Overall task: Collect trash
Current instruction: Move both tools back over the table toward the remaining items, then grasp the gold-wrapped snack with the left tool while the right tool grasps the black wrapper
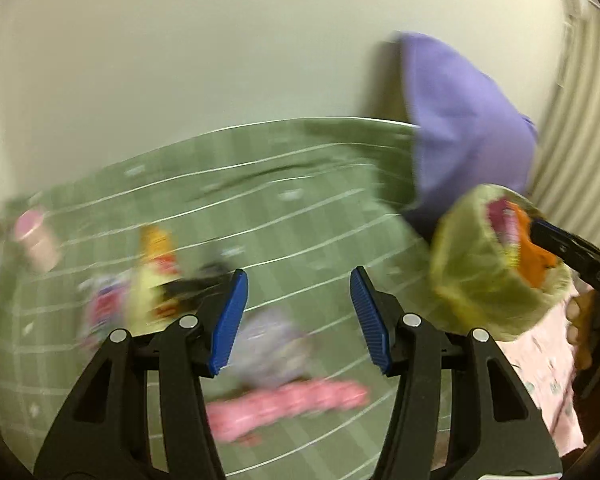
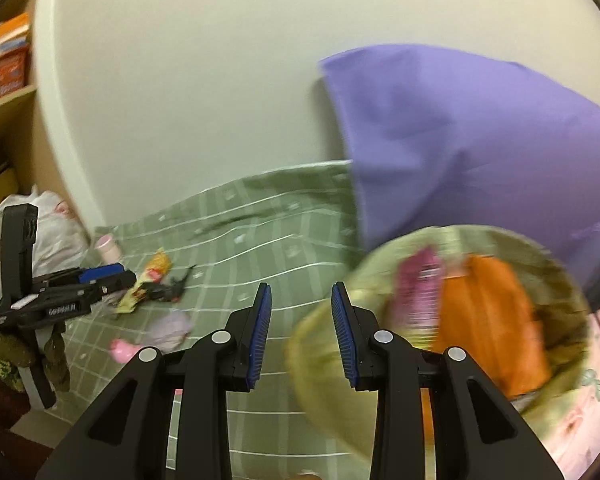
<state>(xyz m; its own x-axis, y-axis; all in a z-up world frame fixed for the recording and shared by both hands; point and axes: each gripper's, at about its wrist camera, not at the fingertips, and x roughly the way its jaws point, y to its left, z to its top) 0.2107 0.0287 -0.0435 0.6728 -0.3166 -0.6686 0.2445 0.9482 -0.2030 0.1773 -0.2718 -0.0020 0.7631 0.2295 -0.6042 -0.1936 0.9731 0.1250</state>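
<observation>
Trash lies on the green checked bed sheet (image 1: pixel 300 208): a yellow wrapper (image 1: pixel 156 264), a lilac crumpled piece (image 1: pixel 272 344), a pink wrapper (image 1: pixel 284 404) and a small black item (image 2: pixel 172 290). My left gripper (image 1: pixel 298 312) hovers over them, open, with nothing between its blue pads; the right wrist view has it (image 2: pixel 80 284) at the left. A yellow-green bin (image 2: pixel 440 320) holding orange and pink trash sits at the right. My right gripper (image 2: pixel 302 332) is open and empty just left of the bin, its right finger in front of the rim.
A purple pillow (image 2: pixel 460 140) leans on the pale wall behind the bin. A pink bottle (image 2: pixel 108 248) lies at the sheet's far left, near a white plastic bag (image 2: pixel 52 236). Shelves with orange boxes (image 2: pixel 4 60) stand at the left. Pink floral cloth (image 1: pixel 548 368) lies at the right.
</observation>
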